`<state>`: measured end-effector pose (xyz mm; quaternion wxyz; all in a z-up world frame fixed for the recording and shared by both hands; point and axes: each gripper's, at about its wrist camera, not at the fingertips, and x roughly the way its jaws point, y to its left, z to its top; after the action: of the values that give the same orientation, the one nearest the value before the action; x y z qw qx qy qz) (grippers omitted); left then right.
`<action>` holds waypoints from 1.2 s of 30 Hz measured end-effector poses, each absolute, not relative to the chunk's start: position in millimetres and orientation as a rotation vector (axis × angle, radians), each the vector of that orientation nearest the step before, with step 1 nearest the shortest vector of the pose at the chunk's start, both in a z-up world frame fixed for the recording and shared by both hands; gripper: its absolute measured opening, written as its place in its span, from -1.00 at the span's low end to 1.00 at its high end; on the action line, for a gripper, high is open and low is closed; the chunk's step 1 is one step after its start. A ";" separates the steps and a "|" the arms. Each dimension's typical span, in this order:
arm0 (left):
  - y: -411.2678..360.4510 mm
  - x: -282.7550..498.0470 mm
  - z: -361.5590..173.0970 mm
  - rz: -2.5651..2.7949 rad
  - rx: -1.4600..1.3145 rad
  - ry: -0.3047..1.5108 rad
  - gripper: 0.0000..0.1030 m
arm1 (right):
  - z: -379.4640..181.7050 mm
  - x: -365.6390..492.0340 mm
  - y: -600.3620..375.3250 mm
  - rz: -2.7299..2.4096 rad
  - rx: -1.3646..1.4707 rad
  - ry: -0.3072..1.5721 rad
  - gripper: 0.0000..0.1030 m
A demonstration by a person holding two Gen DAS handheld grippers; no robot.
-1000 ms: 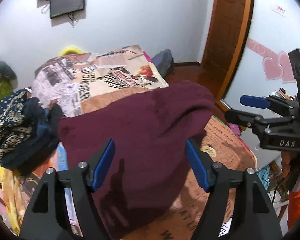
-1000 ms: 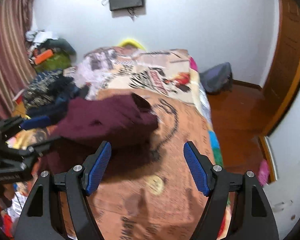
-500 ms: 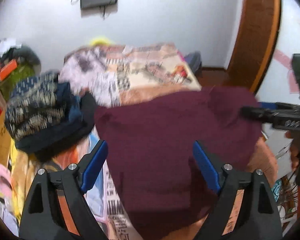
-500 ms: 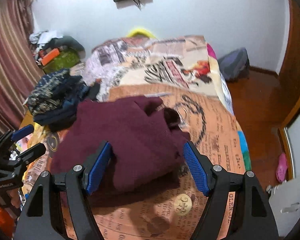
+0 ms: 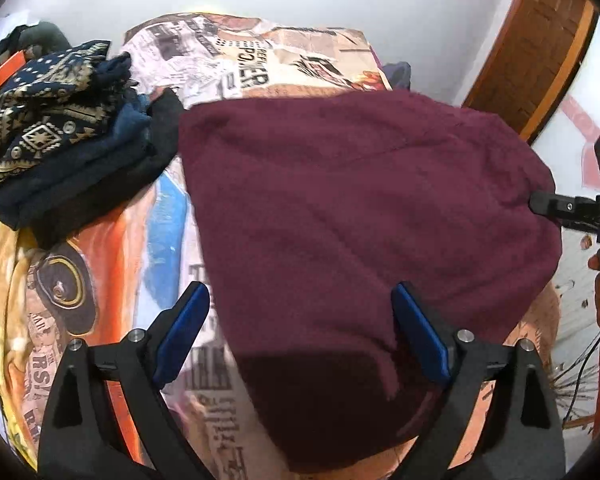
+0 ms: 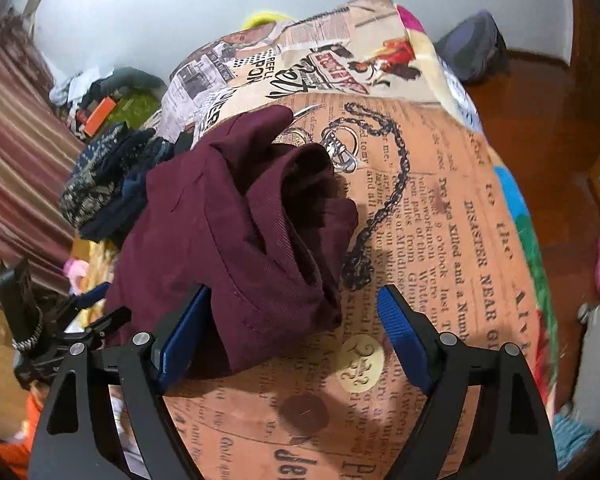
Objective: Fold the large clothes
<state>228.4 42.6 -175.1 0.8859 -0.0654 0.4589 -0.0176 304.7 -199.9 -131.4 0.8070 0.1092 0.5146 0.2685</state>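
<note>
Two grippers over bed (image 6: 440,208), jaws of both opening. Left gripper (image 5: 300,336) and right gripper (image 6: 292,332) grip nothing. Maroon garment (image 5: 360,216) lies bunched on bedspread, right of dark clothes pile (image 5: 60,128).

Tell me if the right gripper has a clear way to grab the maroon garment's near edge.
Probably yes. The right gripper, jaws opening, hangs right over the maroon garment on the bedspread; nothing lies between them, and the near edge sits by its left pad.

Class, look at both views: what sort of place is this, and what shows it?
Most likely a bedroom: a bed under a newspaper-print bedspread, a maroon garment on it beside folded clothes, and a wooden door.
</note>
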 end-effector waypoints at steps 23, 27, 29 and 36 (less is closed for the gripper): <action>108.6 271.1 -216.5 -0.087 -0.631 1.036 0.81 | -174.2 341.9 -200.5 0.666 0.470 1.277 0.90; 106.7 284.3 -223.3 -0.131 -0.693 1.061 0.81 | -176.0 348.2 -190.8 0.697 0.473 1.299 0.90; 106.8 291.5 -227.9 -0.134 -0.730 1.075 0.84 | -176.7 351.1 -184.5 0.708 0.470 1.297 0.90; 109.5 301.2 -232.4 -0.141 -0.788 1.087 0.86 | -172.7 352.2 -182.8 0.733 0.455 1.264 0.80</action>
<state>301.2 109.5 -232.4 0.7809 -0.3647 0.5030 -0.0653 352.2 -182.8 -172.7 0.7211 0.2060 0.5722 0.3318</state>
